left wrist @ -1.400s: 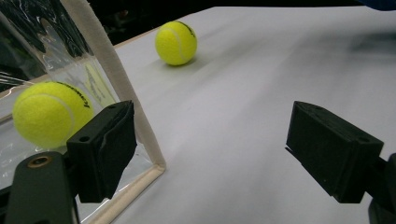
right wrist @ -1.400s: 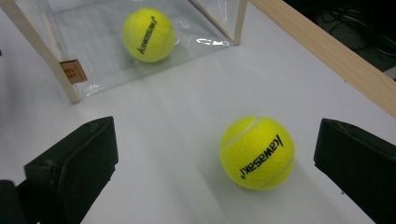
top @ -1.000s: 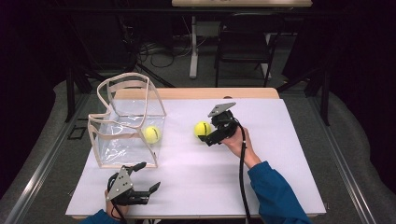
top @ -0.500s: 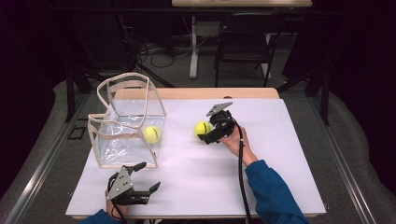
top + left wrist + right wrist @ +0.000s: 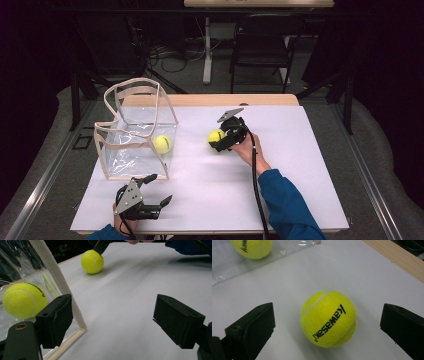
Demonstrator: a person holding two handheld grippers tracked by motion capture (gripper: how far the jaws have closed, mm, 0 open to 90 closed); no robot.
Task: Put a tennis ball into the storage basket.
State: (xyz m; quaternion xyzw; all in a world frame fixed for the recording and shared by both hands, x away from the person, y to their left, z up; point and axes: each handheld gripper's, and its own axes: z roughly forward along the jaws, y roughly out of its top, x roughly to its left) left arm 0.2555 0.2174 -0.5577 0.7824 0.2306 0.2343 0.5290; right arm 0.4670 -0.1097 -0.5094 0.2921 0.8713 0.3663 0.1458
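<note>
High view: the right gripper sits at the middle of the white table, its jaws spread wide with a yellow tennis ball lying on the surface between them, not touched on either side. The right gripper view confirms this: the ball, marked "kawasaki", rests on the table with clear gaps to both black jaws. Left of it stands a clear plastic bag with beige trim, upright and open at the top, holding a second tennis ball against its near right wall. Bare white surface lies between the loose ball and the bag, with nothing across it.

At the near left edge of the table, the left gripper rests low, jaws wide apart and empty, just in front of the bag's near right corner. In the left gripper view the beige corner seam of the bag rises close beside one jaw, with the bagged ball behind the plastic and the loose ball farther off.

Beyond the far edge of the table stand a dark chair and a white post among floor cables.
</note>
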